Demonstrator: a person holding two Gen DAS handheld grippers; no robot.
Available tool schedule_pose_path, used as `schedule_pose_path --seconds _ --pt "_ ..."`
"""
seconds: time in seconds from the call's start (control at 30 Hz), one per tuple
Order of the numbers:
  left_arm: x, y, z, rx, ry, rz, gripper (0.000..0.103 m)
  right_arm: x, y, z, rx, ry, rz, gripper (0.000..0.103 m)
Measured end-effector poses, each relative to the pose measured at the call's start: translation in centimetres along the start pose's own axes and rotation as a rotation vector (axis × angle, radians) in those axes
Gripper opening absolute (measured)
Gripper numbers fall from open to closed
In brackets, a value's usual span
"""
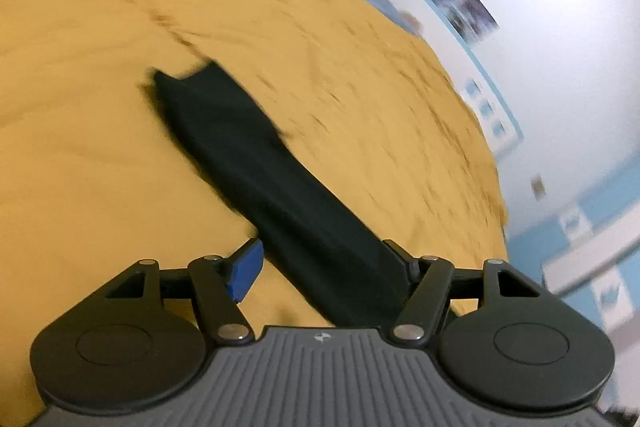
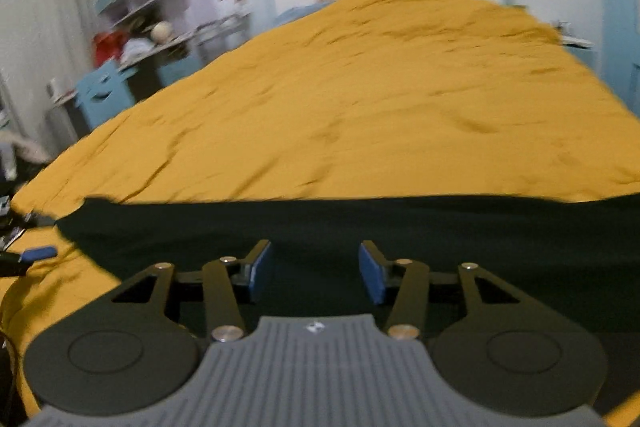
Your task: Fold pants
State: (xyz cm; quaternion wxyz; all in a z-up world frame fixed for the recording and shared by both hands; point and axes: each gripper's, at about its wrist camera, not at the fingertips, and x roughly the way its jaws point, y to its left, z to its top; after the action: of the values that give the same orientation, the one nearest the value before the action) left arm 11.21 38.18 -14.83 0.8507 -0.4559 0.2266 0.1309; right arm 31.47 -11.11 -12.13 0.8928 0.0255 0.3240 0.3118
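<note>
1. Nearest the lens, left wrist view: the left gripper [image 1: 320, 263] stands wide open. One blue pad [image 1: 245, 273] shows clear of the cloth; the other finger is hidden behind the dark pants [image 1: 256, 163], which run as a long narrow strip between the jaws and away across the yellow bedcover [image 1: 100, 147]. No pad presses on the fabric.
2. Right wrist view: the right gripper [image 2: 316, 275] is partly open above the same pants [image 2: 400, 223], which lie as a broad dark band across the bedcover [image 2: 380, 87]; nothing is gripped.
3. Risk, as a judgement: both views are motion-blurred. Swift travel this close could snag the cloth on a finger and drag the strip askew, spoiling the fold.
</note>
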Motion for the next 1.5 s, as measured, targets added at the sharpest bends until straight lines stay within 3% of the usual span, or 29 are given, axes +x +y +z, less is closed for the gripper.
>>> schedule_pose_path --seconds 0.17,0.3,0.53,0.73,0.77,0.8,0.83,0.87,0.93,1.03,1.17,1.3,1.4,1.5 --pt "2.3 3.8 1.4 -0.184 -0.026 -0.015 0.078 5.6 8.2 -0.7 -0.051 0.026 0.062 0.045" --pt "4.4 4.4 1.2 -0.22 -0.014 -0.029 0.079 8.8 12.4 -1.2 -0.11 0.043 0.061 0.045" --pt "6.2 6.6 2.2 -0.378 -0.052 -0.056 0.075 12.6 13.2 -5.0 -0.287 0.077 -0.026 0.046" --pt "6.8 6.2 2.1 -0.359 -0.105 -0.017 0.075 12.4 12.6 -6.2 -0.315 0.045 -0.047 0.046" --pt "6.9 6.3 2.1 -0.371 -0.118 -0.013 0.067 12.4 12.2 -6.2 -0.295 0.04 -0.034 0.047" --pt "7.2 6.3 2.5 -0.385 -0.123 -0.002 0.051 12.3 11.9 -6.2 -0.277 0.039 -0.023 0.047" --pt "7.4 6.5 2.6 -0.401 -0.123 0.012 0.043 12.2 11.8 -6.3 -0.264 0.039 -0.016 0.047" --pt "7.7 6.7 2.8 -0.421 -0.121 0.027 0.026 12.2 11.7 -6.3 -0.26 0.045 -0.014 0.047" --pt "7.8 6.9 2.9 -0.434 -0.123 0.028 0.022 12.2 12.1 -6.3 -0.277 0.068 -0.024 0.047" --pt "7.8 6.6 3.0 -0.41 -0.141 0.025 0.01 12.0 12.3 -6.2 -0.281 0.075 -0.03 0.047" --pt "7.3 5.1 3.2 -0.346 -0.176 0.029 0.008 11.0 11.3 -6.1 -0.214 0.034 0.013 0.047" --pt "6.4 1.4 3.7 -0.201 -0.225 0.002 0.008 7.8 9.0 -5.1 -0.044 -0.063 0.083 0.047" --pt "5.9 -2.4 3.4 -0.086 -0.239 -0.041 0.008 5.7 7.0 -4.5 0.058 -0.111 0.088 0.047" --pt "5.7 -7.7 2.4 0.096 -0.238 -0.077 0.008 3.6 5.2 -4.1 0.11 -0.155 0.066 0.047"
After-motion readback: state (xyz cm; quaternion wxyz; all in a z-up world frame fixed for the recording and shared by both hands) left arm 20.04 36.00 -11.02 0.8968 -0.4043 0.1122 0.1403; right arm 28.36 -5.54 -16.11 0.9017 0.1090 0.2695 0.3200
